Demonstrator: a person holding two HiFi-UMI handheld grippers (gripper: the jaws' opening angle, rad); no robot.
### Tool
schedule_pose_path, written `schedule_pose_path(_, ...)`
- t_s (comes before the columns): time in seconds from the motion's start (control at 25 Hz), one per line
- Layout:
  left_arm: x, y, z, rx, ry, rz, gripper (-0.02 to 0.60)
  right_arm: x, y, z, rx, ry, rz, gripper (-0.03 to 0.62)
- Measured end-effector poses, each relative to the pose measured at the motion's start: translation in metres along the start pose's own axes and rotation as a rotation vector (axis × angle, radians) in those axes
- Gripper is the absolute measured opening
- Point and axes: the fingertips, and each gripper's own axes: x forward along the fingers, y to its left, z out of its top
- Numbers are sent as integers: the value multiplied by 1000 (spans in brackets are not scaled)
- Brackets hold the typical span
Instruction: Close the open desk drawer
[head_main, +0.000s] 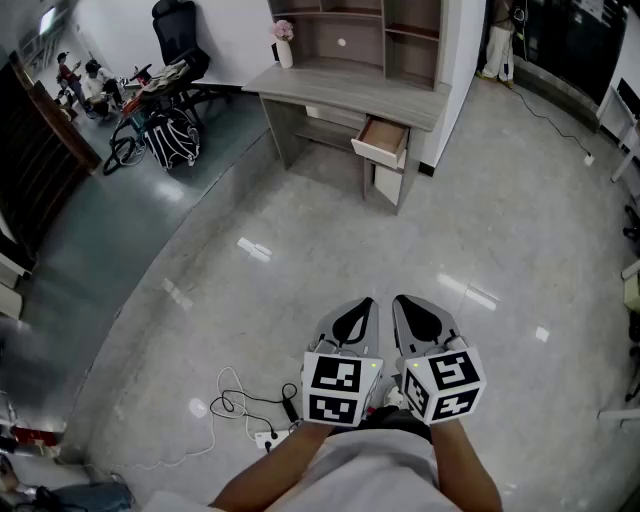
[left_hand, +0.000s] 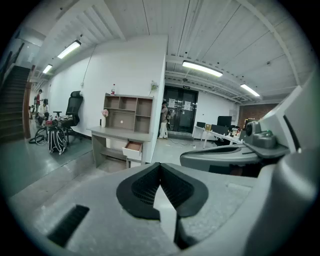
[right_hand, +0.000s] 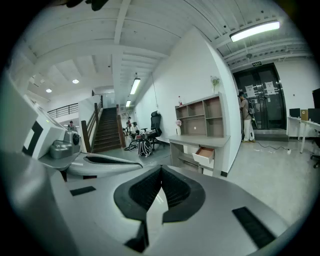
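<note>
A grey desk (head_main: 340, 85) stands against a white wall at the far side of the room, with one drawer (head_main: 381, 141) pulled out under its right end. The same open drawer (left_hand: 133, 147) shows small in the left gripper view, and the drawer (right_hand: 204, 154) shows again in the right gripper view. My left gripper (head_main: 366, 303) and right gripper (head_main: 402, 301) hang side by side near my body, several steps from the desk. Both have their jaws together with nothing between them.
A shelf unit (head_main: 355, 30) sits on the desk with a small vase (head_main: 284, 45) at its left end. An office chair (head_main: 180, 45) and a bicycle with bags (head_main: 160, 135) stand to the left. A power strip and cable (head_main: 250, 415) lie on the floor by my feet.
</note>
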Motion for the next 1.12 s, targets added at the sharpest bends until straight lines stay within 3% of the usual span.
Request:
schedule_pose_path(0.52, -4, 19, -2, -8, -5, 6, 2, 14, 10, -2, 10, -3, -11, 0)
schedule_pose_path(1.12, 51, 75, 19, -10, -6, 39, 2, 90, -8, 17, 0, -9, 24, 0)
